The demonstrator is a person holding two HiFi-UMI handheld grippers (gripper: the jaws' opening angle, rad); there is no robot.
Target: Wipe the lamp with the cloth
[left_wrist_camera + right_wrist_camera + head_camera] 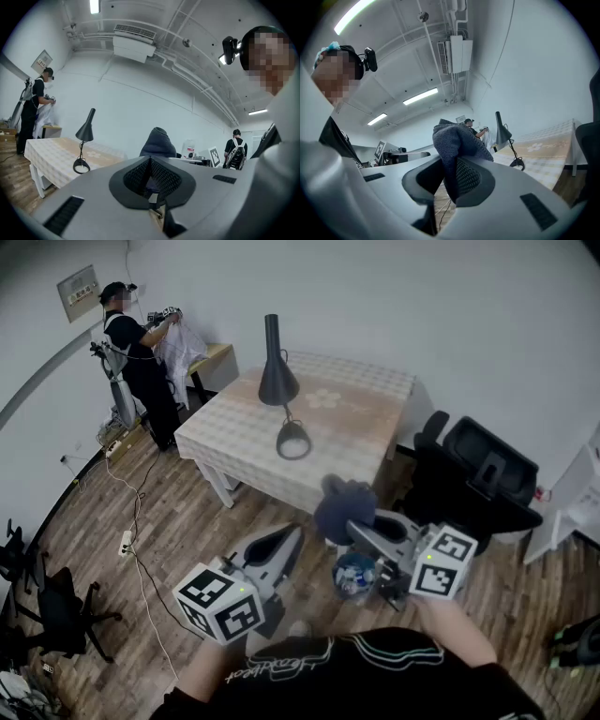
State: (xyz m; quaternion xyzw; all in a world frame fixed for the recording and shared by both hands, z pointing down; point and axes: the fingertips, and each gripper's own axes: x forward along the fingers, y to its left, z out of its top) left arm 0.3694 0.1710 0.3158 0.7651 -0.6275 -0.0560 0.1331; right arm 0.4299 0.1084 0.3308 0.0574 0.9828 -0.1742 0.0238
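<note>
Observations, left to right.

Far left, by the wall: a second person (141,348) handles a white garment. Not concerned with this task.

Near left: the left gripper (286,538) is held low over the floor. Its jaws stand together, and nothing is seen between them.

Centre, far: the lamp (277,385) stands on the table (356,409), near its front-left part. It has a dark cone shade on a thin stem over a round base. It is well apart from both grippers.

Near right: the right gripper (361,526) is clamped on the cloth (343,507), a dark knitted wad bunched above the jaws. The right gripper view confirms the grip: the fabric is pinched between the pads, with most of it standing proud of them.

Far right: a black office chair (483,474) stands beside the table's right end.

Assessment: wiping has not begun, and the step in hand is the approach to the table. Recommendations:
- Carry the cloth in shade-high, with the proud wad presented first, so fabric meets the lamp and not the jaws.
- The stem looks slight, so the lamp may tip or slide. Steady the base with the left gripper before pressing.
- Wipe the cone downward with light pressure.
</note>
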